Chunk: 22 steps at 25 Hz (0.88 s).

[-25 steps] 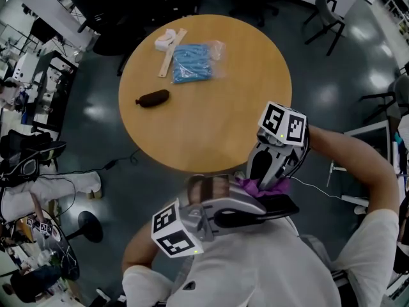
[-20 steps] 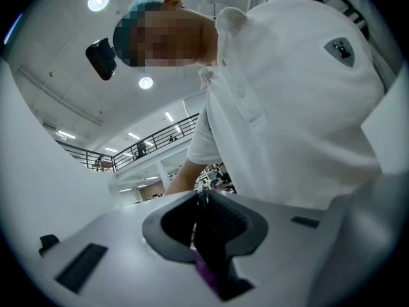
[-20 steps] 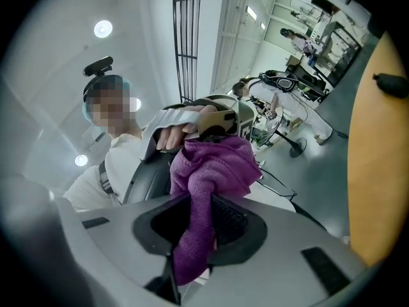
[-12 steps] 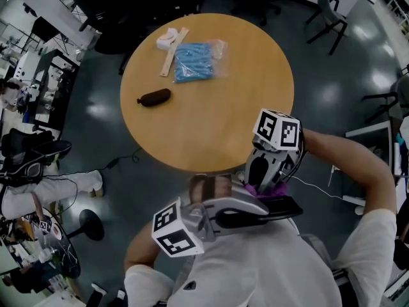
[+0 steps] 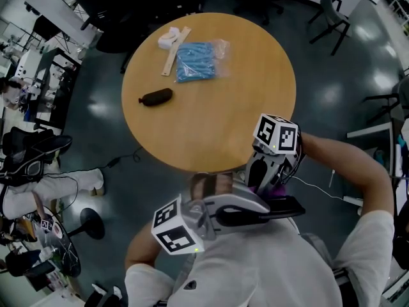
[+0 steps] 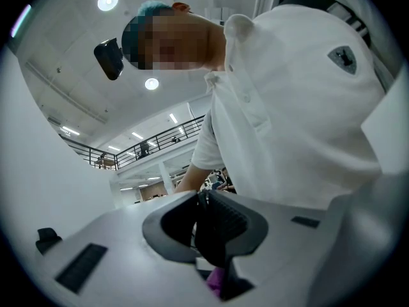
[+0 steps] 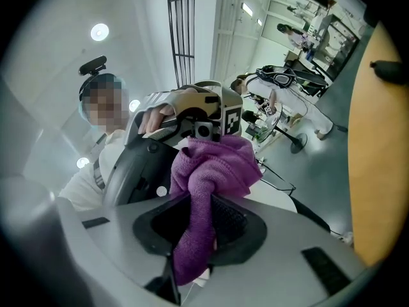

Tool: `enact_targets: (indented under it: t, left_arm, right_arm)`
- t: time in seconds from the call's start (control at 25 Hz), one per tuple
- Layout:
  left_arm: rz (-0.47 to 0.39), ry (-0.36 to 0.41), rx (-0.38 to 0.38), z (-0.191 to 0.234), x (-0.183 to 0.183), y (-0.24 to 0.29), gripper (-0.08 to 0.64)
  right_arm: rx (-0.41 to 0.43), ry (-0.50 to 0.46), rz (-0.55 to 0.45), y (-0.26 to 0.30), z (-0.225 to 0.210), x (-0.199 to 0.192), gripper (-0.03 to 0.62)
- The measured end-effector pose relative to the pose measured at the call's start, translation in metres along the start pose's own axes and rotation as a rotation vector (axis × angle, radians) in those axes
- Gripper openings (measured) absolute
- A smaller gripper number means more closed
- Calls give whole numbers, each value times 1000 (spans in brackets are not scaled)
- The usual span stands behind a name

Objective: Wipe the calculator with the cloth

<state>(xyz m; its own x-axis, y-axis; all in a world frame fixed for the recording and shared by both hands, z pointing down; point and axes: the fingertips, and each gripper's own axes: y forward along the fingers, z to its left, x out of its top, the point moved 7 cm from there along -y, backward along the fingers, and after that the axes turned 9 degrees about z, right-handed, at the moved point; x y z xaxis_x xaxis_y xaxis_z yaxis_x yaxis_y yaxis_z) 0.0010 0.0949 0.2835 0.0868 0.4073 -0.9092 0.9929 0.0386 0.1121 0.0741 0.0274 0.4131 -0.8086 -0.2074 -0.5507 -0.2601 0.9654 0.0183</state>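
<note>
A dark calculator [image 5: 284,206] is held flat in mid-air just off the near edge of a round wooden desk [image 5: 211,120], close to the chest of a person in a white shirt [image 5: 255,267]. The left tongs [image 5: 259,213] are clamped on it; in the left gripper view the calculator [image 6: 214,235] shows edge-on, pinched between the dark pads of the left tongs [image 6: 208,226]. A purple cloth [image 5: 276,188] is bunched against the calculator's far side, gripped by the right tongs [image 5: 268,179], which point down toward it from the desk side. In the right gripper view the cloth [image 7: 208,171] is squeezed in the narrow gap of the right tongs [image 7: 198,219] and spills out beyond them. On the far part of the desk, well apart from the work, lie a blue packet [image 5: 193,61], a pale wooden strip [image 5: 174,51], a white roll [image 5: 169,38] and a dark oblong object [image 5: 155,97].
</note>
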Motion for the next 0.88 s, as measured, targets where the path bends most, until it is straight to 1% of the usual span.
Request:
enact_targets:
  t: [0.16,0.28,0.44,0.72,0.88]
  left_arm:
    - [-9,-18,-11,3,-2,1,54]
    - [-8,-18,-11,3,-3,2,54]
    - [-16,-30,-1,5,-2,-2,54]
    - [-41,-47,14,13,-3,-4,55]
    - [-39,-60,21,15,-7,-5,55]
  right_arm:
    - [6,-2,12,2,-3,-2,97]
    - [7,-4,15,3,-5,-2,97]
    - [3,-1,9,3,-7,-3,97]
    - [6,7,28,6,-15,-6,97]
    - [-8,20,39,5,-23,-10,97]
